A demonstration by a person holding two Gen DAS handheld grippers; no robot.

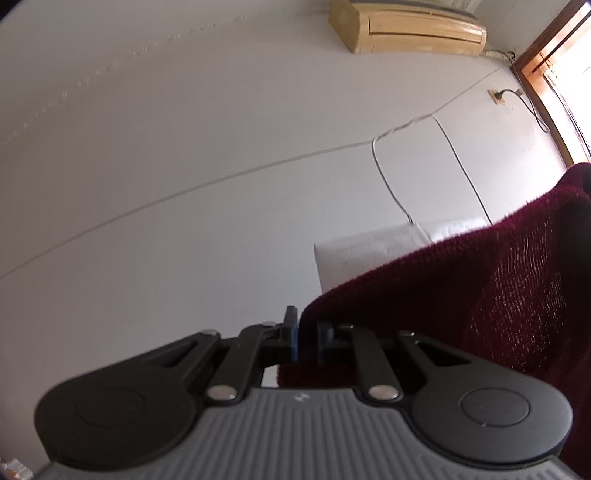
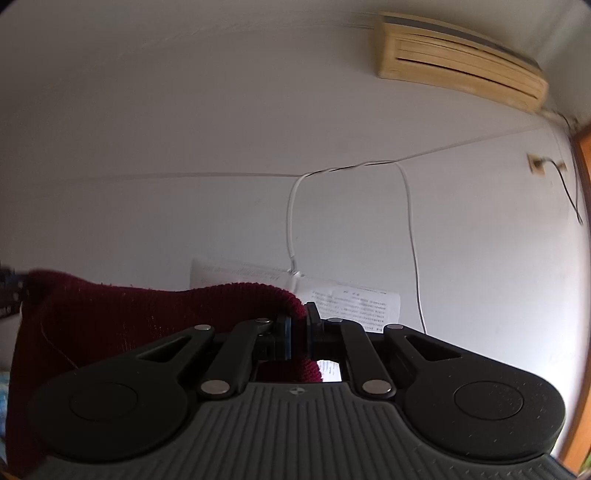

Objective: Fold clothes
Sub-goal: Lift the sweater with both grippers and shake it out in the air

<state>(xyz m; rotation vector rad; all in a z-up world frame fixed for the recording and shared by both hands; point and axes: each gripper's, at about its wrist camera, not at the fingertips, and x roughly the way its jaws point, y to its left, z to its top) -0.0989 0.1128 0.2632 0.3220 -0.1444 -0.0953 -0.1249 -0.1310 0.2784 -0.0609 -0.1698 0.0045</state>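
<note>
Both grippers hold the dark red sweater [image 1: 461, 288] up against the wall: left gripper [image 1: 306, 338] and right gripper [image 2: 298, 332] fingers clamped on its edge. Keep that edge taut and level, I'd say.

Probably a home room: wall air conditioner [image 1: 408, 27], socket [image 1: 496, 96].

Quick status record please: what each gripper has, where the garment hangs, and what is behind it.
garment: dark red knit garment, lifted, stretched between both grippers
left gripper: shut on the garment's edge; cloth trails off to the right
right gripper: shut on the garment's rolled edge; cloth trails off to the left
background: white wall, air conditioner, papers taped to the wall
fold: not yet started
</note>
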